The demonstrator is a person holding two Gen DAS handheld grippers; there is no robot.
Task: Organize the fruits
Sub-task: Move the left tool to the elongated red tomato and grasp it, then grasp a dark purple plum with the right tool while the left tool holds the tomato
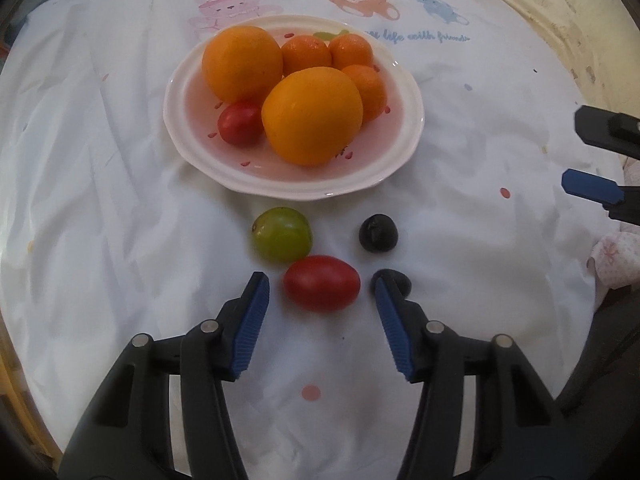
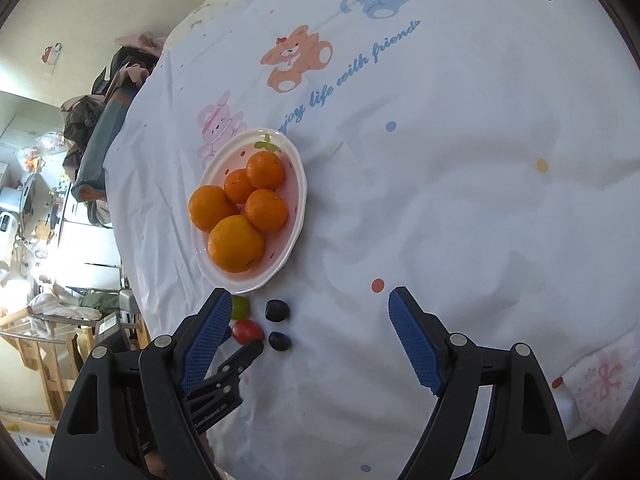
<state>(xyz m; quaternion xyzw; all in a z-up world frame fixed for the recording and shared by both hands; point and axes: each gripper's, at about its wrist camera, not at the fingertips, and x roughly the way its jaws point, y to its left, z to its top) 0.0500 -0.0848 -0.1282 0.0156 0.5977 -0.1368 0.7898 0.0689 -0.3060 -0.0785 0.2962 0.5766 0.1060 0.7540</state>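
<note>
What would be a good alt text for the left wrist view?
The open left hand-held gripper reaches toward a red tomato on a white cloth. A green fruit and two dark fruits lie nearby. Behind stands a plate with oranges and another tomato.

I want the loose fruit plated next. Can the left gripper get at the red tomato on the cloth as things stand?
Probably yes. The left gripper is open, and the red tomato lies between its fingertips with nothing across it. The green fruit and a dark fruit sit close by.
</note>
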